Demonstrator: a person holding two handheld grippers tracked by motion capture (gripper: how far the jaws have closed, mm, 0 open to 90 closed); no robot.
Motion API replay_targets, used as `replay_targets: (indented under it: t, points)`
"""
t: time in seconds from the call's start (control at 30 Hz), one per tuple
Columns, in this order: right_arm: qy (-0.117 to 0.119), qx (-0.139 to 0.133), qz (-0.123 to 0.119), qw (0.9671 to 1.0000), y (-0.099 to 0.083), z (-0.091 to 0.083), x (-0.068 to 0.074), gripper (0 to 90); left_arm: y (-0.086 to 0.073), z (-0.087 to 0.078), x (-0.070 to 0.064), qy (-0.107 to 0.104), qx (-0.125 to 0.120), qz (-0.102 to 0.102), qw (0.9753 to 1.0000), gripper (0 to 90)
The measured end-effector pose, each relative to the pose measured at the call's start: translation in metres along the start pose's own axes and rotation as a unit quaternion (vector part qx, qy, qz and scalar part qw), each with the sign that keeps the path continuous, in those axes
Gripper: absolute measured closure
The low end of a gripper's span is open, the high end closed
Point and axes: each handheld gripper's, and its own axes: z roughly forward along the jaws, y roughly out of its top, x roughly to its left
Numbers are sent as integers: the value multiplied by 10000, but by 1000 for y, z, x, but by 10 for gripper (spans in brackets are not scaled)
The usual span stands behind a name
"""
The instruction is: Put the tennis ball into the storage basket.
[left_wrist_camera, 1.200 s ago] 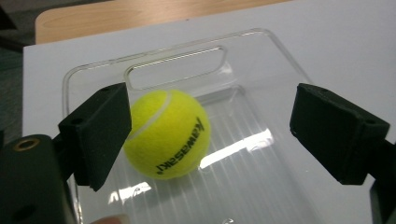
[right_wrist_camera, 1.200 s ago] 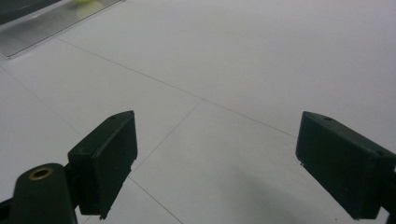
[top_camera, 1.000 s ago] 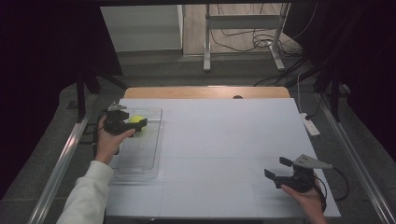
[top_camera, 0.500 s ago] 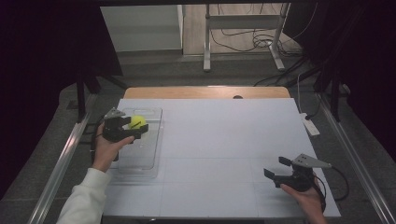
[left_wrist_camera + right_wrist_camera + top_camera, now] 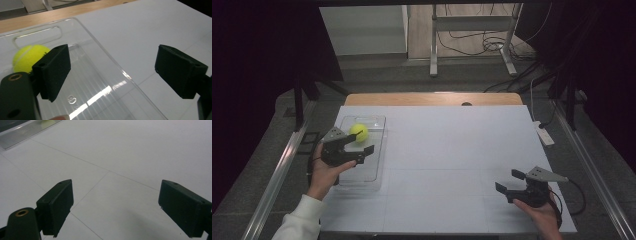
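High view: left gripper [image 5: 362, 141] sits left of centre over the clear tray [image 5: 377, 165], jaws wide apart, holding nothing. Tennis ball [image 5: 358, 132] lies in the tray's far end, just above and beside the jaws, looks free of them. Right gripper [image 5: 510, 181] is parked lower right on the white table [image 5: 452, 150], jaws spread, empty, well apart from the tray.

Left gripper view: ball [image 5: 26, 58] at left edge, partly hidden behind the left jaw, outside the gap; tray rim runs diagonally between the jaws.

Right gripper view: bare table between wide-open jaws.

Step, my read: ball has been dropped in the tray and the left is backing out. Next: lift clear of the tray wall without clipping it.

Versus 1.0 s ago: left gripper was over the ball at the tray's far end; now it's pulled back toward the person, ball exposed. Right unchanged.
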Motion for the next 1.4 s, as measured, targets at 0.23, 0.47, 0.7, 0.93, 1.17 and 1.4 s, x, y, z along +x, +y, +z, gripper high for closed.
replay_targets:
  t: [0.23,0.47,0.7,0.93,1.17,1.4]
  points:
    - [-37,4,-6,10000,0,-1,1,128,-8,-4,-17,-215,-48,84,9997,140]
    - [-50,6,-28,10000,0,-2,3,128,-17,-7,-26,-381,-49,55,9992,139]
    - [-55,9,-26,10000,0,-2,3,128,-27,-9,-31,-467,12,43,9989,139]
    - [-34,18,-46,10000,0,-2,3,128,-38,-8,-34,-456,89,33,9989,140]
    - [-51,11,-46,10000,0,-2,3,128,-47,-13,-39,-498,43,42,9987,141]
    - [-54,9,-69,10000,1,-2,5,128,-58,-13,-41,-452,88,50,9989,141]
